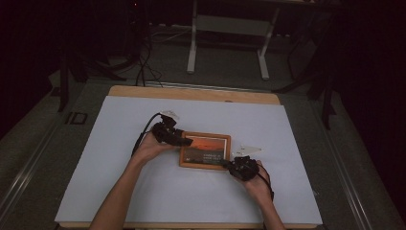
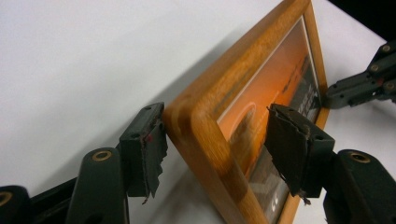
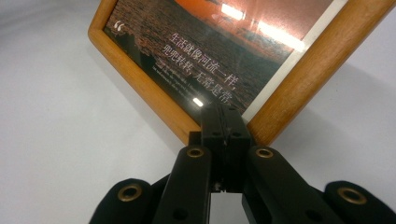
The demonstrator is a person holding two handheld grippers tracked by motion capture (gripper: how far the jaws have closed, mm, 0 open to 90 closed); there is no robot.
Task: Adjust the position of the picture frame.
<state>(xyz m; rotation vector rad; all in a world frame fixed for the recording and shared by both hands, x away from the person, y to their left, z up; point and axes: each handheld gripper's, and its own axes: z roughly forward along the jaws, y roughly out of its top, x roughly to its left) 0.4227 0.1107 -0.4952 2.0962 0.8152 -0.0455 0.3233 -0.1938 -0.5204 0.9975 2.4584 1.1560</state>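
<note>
Picture frame (image 1: 204,151) lies flat mid-table on the white sheet (image 1: 143,191). Stiff wood rim, glazed front: probably light, slick, breakable, so grip the wood only. Left gripper (image 2: 212,151) jaws wide, straddling the far-left corner, not clamping. Right gripper (image 3: 223,123) jaws closed together, tips pressing on the near-right corner.

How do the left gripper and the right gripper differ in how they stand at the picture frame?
The left gripper has its jaws open astride a corner of the picture frame, with a gap on each side; the right gripper has its jaws shut together at the frame's opposite corner. The left gripper sits at the far left corner in the high view; the right gripper is at the near right one. Both are black and each is held in a hand.
</note>
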